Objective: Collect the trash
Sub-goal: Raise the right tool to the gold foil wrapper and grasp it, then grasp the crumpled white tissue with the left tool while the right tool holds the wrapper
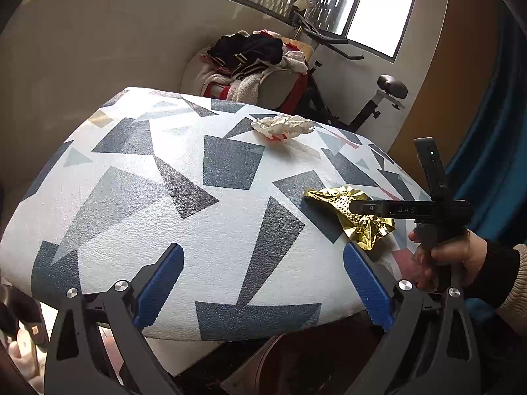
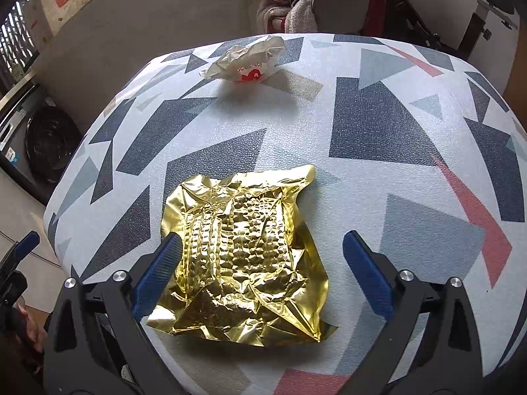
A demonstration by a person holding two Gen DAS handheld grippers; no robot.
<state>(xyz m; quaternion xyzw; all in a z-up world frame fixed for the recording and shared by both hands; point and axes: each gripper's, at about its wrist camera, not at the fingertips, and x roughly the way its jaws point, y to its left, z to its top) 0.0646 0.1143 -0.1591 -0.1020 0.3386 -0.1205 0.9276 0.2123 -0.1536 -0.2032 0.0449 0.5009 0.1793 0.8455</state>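
Right gripper: the right gripper (image 2: 262,275) has its blue pads spread wide and grasps nothing; it hangs over the crinkled gold foil wrapper (image 2: 242,256).
Left gripper: the left gripper (image 1: 263,284) is also released and empty, at the near edge of the table.
Gold wrapper place: flat on the table with the grey, blue and red triangle-pattern cover (image 2: 378,151), near side, between the right pads.
Second trash: a crumpled white paper wrapper with red print (image 2: 247,62) lies at the far side, well apart from the gold one.
Risk, flat foil: I judge the pads may close over the thin sheet and slide off, because it lies so flat.
Risk, cloth: closing too low could pinch the cover and drag it.
Risk, foil shape: the stiff foil may spring and slip out when lifted.
Left view only: a hand (image 1: 451,256) holding the right tool beside the gold wrapper (image 1: 354,214), and the white paper (image 1: 283,125).
Right view only: the corn-cob embossing, and the full outline of the foil.
Not seen: a bin is not clear in either view.
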